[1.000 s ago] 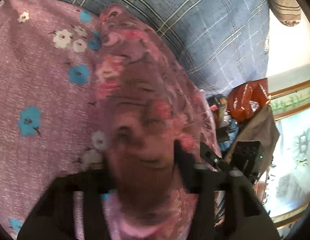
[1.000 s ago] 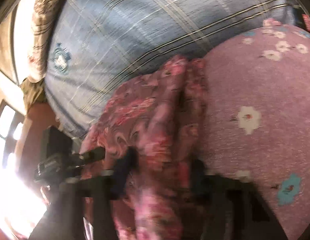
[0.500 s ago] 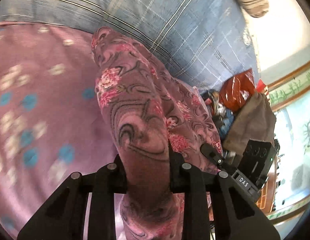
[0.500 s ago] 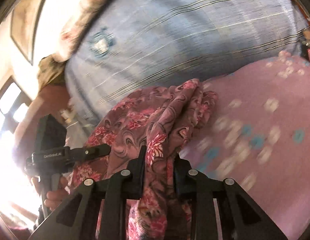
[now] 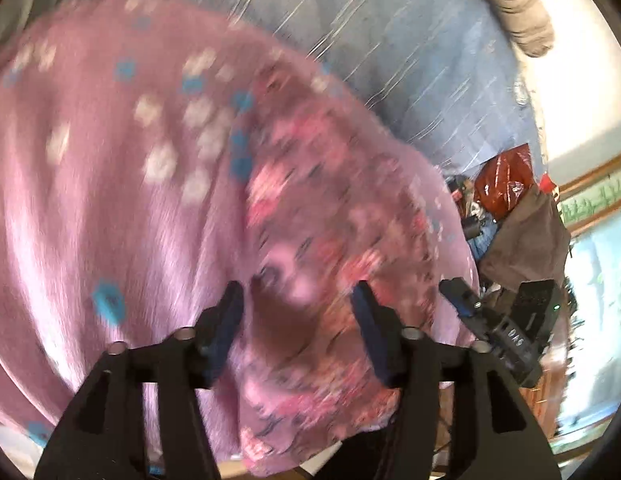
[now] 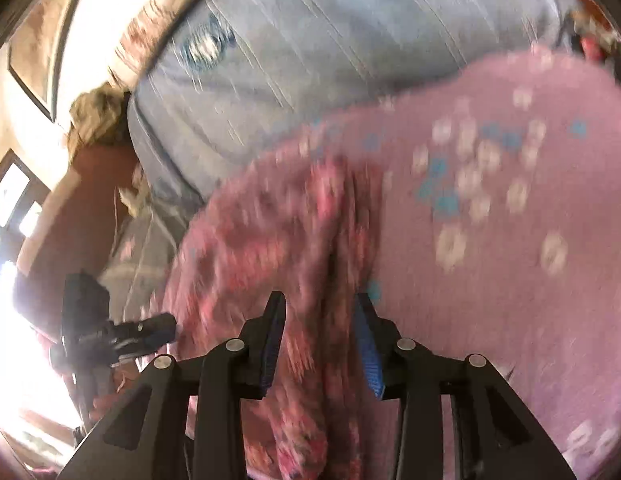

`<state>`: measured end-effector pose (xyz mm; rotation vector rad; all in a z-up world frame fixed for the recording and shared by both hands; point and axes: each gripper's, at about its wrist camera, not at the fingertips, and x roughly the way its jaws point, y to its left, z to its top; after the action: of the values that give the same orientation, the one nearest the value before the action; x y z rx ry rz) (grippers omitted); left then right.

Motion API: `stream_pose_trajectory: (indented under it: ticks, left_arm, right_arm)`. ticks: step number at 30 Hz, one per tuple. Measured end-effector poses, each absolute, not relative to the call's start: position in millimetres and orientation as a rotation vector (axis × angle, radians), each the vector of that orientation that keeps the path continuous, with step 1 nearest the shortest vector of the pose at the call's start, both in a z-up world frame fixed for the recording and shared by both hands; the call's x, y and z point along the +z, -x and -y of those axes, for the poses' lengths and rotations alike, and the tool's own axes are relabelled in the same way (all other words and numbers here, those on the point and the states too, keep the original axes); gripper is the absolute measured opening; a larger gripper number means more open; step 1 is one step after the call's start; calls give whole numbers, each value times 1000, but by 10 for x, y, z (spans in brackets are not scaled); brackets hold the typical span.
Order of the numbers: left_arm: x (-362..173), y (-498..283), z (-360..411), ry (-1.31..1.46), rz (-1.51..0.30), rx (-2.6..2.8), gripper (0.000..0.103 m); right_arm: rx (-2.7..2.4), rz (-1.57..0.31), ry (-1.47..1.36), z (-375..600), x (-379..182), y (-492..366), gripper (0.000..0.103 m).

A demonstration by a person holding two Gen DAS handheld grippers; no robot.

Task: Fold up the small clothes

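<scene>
A small pink-and-maroon floral garment [image 5: 334, 248] lies on a mauve cloth with white and blue flowers [image 5: 110, 184]. It also shows in the right wrist view [image 6: 294, 240]. My left gripper [image 5: 296, 312] is open just above the garment, its jaws spread wide with nothing between them. My right gripper [image 6: 320, 320] is open too, over a bunched fold of the same garment. The other gripper [image 5: 502, 328] shows at the right of the left wrist view. Both views are blurred by motion.
A blue checked bedsheet [image 5: 390, 40] lies beyond the mauve cloth [image 6: 510, 280]. A striped pillow [image 5: 518, 12] sits at the far edge. An orange bag [image 5: 506, 184] and a brown cloth [image 5: 526, 236] stand beside the bed.
Both grippers were shut on the lifted floral garment. Now both have opened and the garment has dropped flat onto the mauve cloth.
</scene>
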<state>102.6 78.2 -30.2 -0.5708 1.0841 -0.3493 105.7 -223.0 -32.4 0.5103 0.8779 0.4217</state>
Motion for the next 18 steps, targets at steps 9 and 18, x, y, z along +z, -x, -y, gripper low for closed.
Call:
stream_pose_trajectory:
  ticks: [9, 18]
  left_arm:
    - [-589, -1441, -141, 136, -1105, -192, 85]
    - [-529, -941, -386, 131, -1104, -173, 87]
  right_arm:
    - [374, -928, -281, 1801, -668, -1405, 25]
    - [271, -1021, 7, 1973, -558, -958, 66]
